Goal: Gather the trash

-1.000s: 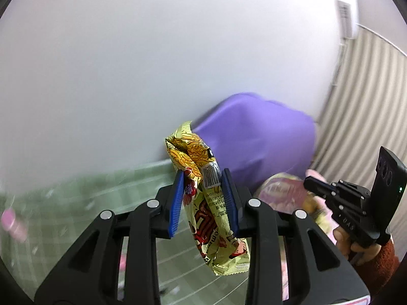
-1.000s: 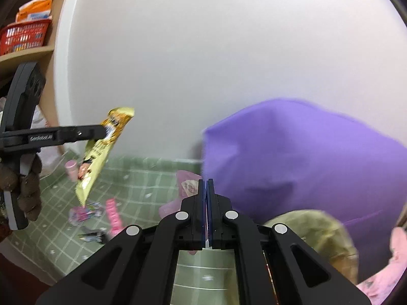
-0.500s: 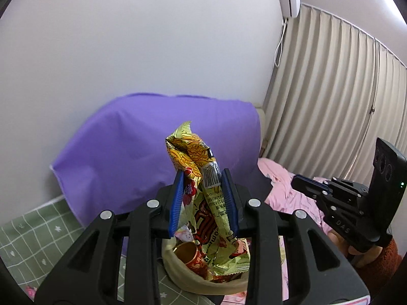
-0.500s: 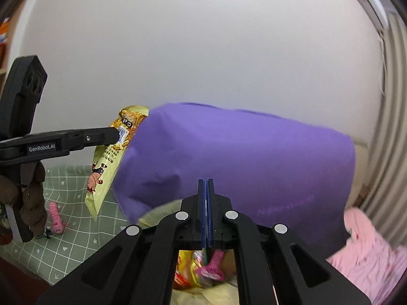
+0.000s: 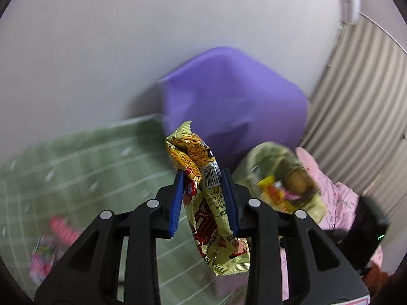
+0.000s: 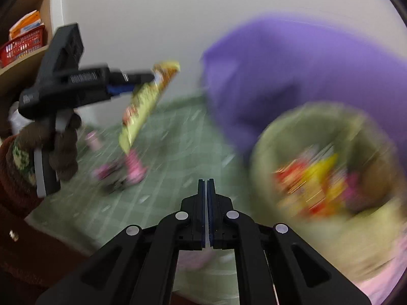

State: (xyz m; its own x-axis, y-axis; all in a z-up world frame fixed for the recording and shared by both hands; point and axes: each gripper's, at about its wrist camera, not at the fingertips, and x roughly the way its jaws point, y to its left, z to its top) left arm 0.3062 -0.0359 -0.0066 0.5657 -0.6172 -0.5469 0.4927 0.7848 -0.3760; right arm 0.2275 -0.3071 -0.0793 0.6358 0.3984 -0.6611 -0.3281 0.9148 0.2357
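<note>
My left gripper (image 5: 203, 175) is shut on a yellow snack wrapper (image 5: 208, 203) that hangs between its blue pads above the green checked cloth (image 5: 89, 172). From the right wrist view the left gripper (image 6: 142, 78) holds the same wrapper (image 6: 142, 106) to the left of the trash bag. The olive trash bag (image 6: 318, 172) is open at the right with several colourful wrappers inside; it also shows in the left wrist view (image 5: 282, 183). My right gripper (image 6: 206, 181) is shut and empty, low in front of the bag.
A purple cloth (image 6: 292, 76) covers something against the white wall behind the bag. Pink wrappers (image 6: 132, 167) lie on the green cloth; more pink litter (image 5: 61, 228) is at lower left. A shelf with a red basket (image 6: 23, 45) is far left. Pink bedding (image 5: 338, 203) is right.
Both views have swung downward and back left, with blur. The green cloth and its pink litter are back in view. The left gripper still holds the wrapper; the right stays shut.
</note>
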